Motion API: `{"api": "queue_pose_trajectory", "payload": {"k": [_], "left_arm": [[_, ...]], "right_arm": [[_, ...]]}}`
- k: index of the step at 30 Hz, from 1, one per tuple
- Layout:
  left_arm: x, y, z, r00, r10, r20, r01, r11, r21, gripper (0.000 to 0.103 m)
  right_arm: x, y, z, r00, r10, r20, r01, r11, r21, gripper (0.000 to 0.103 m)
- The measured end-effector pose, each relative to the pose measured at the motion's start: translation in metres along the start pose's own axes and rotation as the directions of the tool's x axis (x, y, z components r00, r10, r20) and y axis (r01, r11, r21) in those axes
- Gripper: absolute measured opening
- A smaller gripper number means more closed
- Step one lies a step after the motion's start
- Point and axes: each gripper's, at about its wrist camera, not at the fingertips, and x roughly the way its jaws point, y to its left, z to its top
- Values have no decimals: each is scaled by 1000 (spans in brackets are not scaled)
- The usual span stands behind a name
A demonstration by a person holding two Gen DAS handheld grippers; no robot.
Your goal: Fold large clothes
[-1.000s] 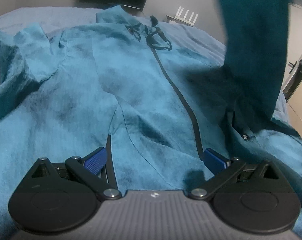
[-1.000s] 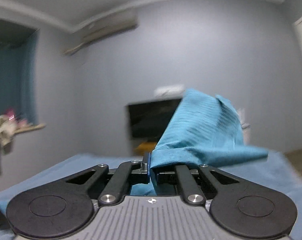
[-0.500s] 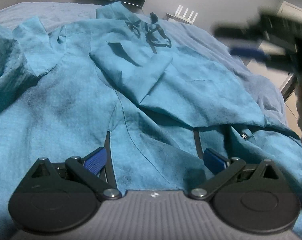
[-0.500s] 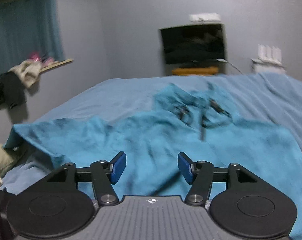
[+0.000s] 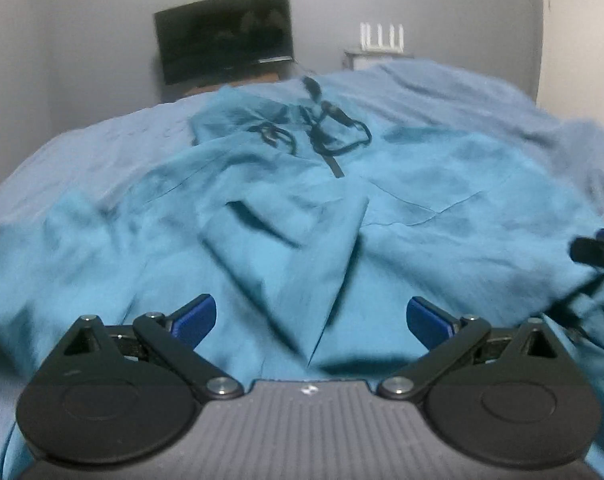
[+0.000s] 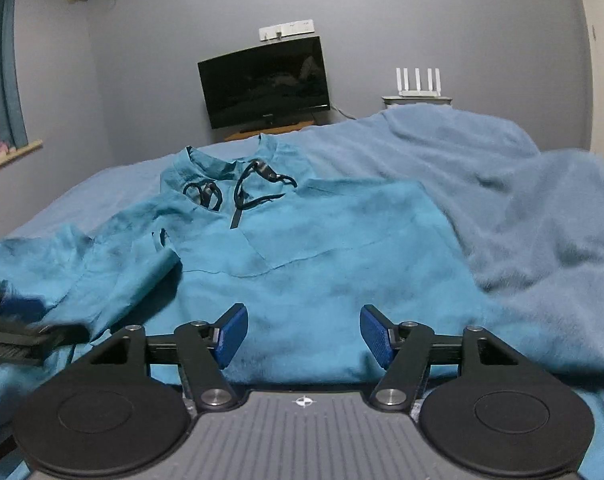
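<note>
Grey walls frame a bed (image 6: 521, 184) covered by a pale blue blanket. On it lies a large teal jacket (image 6: 321, 256), spread front-up with its collar and black drawstrings (image 6: 242, 188) toward the far wall. One sleeve (image 5: 302, 256) is folded across the chest. The left gripper (image 5: 309, 316) hovers low over the folded sleeve, blue-padded jaws spread wide, holding nothing. The right gripper (image 6: 303, 332) hovers near the jacket's lower edge, jaws also wide and empty. Beyond the bed stand a dark television (image 6: 266, 80) and a white router (image 6: 417, 80) on a small stand.
</note>
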Motion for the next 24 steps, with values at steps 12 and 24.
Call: {"api": "queue_pose_trajectory", "payload": {"k": [12, 24], "left_arm": [[13, 51, 35, 927, 371, 56, -366, 927, -82, 92], [-116, 144, -41, 937, 350, 10, -321, 871, -371, 95]], "right_arm": [[-5, -23, -11, 997, 82, 7, -82, 996, 44, 65], [-14, -12, -7, 992, 128, 17, -129, 991, 34, 73]]}}
